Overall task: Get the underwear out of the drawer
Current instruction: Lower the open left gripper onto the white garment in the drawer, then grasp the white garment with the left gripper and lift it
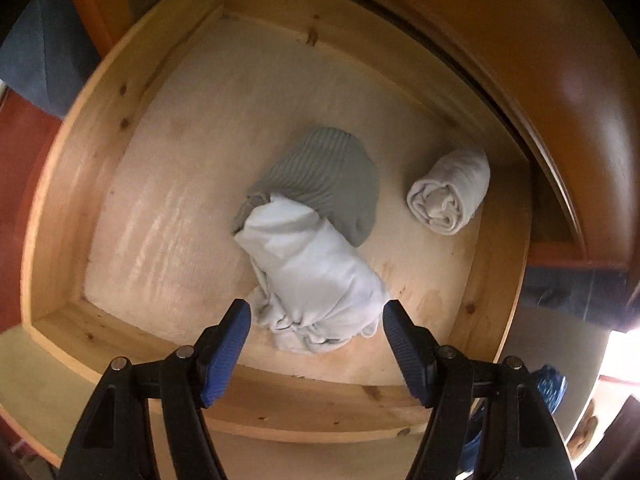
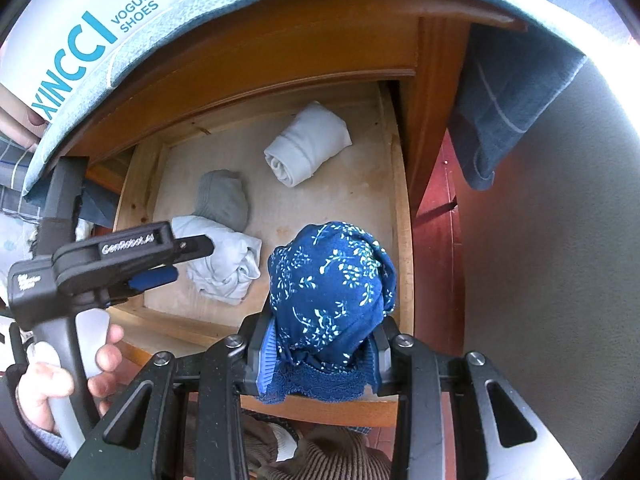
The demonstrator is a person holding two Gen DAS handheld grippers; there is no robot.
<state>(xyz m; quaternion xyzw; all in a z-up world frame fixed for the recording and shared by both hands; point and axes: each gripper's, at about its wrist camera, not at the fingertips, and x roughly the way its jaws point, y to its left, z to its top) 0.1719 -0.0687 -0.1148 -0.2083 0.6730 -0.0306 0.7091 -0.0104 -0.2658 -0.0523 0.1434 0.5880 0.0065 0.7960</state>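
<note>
The open wooden drawer (image 1: pixel 60 184) holds a loosely rolled white underwear (image 1: pixel 316 280), a grey ribbed roll (image 1: pixel 332 176) behind it, and a tight white roll (image 1: pixel 450 192) at the right. My left gripper (image 1: pixel 316 322) is open, its blue pads straddling the near end of the loose white underwear. It also shows in the right wrist view (image 2: pixel 188 260), above the same white piece (image 2: pixel 224 264). My right gripper (image 2: pixel 320 356) is shut on a blue floral underwear (image 2: pixel 332 280) and holds it over the drawer's front right corner.
The nightstand front (image 2: pixel 280 44) overhangs the drawer's back. A white shoe box (image 2: pixel 92 28) and a blue towel (image 2: pixel 504 92) lie on top, the towel hanging down the right side. A grey wall (image 2: pixel 560 240) stands to the right.
</note>
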